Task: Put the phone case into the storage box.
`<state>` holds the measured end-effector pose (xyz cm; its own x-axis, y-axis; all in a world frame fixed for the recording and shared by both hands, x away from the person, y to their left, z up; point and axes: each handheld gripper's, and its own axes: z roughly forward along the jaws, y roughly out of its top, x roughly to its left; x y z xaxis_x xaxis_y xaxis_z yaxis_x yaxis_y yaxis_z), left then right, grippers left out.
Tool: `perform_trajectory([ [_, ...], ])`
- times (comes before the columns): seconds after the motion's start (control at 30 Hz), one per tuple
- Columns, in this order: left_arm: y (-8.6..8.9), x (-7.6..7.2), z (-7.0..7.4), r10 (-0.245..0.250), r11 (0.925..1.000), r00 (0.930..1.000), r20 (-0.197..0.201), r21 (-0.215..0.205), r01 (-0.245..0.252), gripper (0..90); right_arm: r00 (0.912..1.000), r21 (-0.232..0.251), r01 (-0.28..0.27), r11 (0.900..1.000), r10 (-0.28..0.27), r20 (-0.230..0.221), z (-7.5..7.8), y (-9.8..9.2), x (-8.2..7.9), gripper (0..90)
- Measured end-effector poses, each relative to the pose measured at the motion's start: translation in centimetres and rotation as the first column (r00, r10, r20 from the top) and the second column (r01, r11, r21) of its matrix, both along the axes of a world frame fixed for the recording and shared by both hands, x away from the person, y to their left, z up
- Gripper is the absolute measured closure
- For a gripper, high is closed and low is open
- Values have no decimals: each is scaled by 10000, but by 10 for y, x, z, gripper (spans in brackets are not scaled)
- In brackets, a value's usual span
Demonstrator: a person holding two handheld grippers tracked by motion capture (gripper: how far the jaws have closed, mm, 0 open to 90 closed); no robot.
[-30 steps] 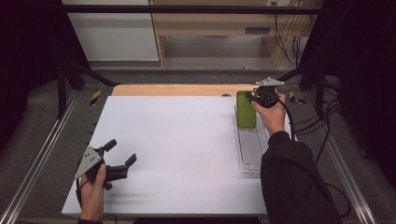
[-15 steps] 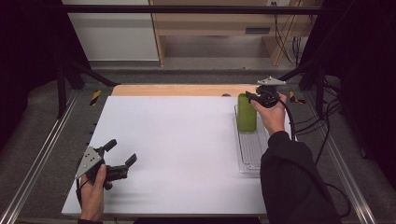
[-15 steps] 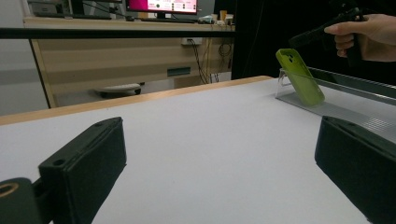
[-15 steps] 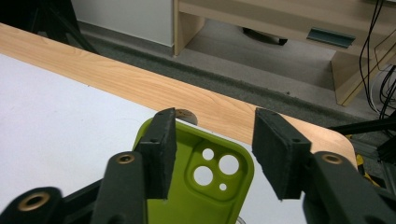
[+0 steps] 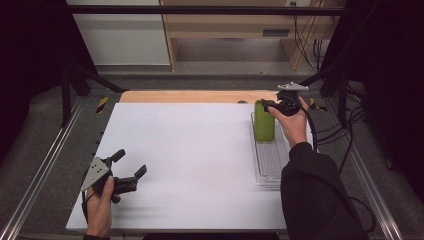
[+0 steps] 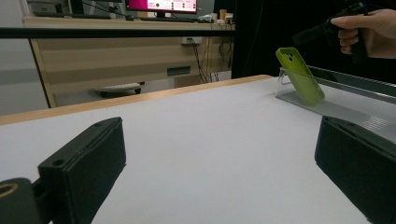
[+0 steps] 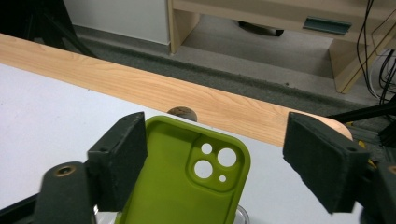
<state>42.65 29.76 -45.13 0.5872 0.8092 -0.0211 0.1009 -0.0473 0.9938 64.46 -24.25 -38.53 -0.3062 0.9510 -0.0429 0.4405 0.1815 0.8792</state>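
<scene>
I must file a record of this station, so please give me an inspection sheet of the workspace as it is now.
Surface: white table top with a wooden strip along its far edge.
Job's things: green phone case leans tilted at the far end of the clear ribbed tray.
Clutter: nothing seen.
Grippers: right gripper has just been opening; the case lies between its jaws, the right pad clearly off it. Left gripper is open with nothing between its jaws, low over the near left of the table.
Cables: black cables hang past the right edge.
Surroundings: wooden desk and a monitor behind the table.
</scene>
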Motion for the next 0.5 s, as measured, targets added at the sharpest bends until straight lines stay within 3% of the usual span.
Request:
perform_trajectory([
  [0.13, 0, 0, 0, 28, 10000, 10000, -25, -28, -28, 16, 9998, 26, 164, 9999, -164, 127, 2, 0, -4, 142],
  [0.5, 0, 0, 0, 31, 10000, 10000, -14, 28, -31, 16, 9998, 268, 185, 9995, -186, 39, 3, 2, -8, 109],
])
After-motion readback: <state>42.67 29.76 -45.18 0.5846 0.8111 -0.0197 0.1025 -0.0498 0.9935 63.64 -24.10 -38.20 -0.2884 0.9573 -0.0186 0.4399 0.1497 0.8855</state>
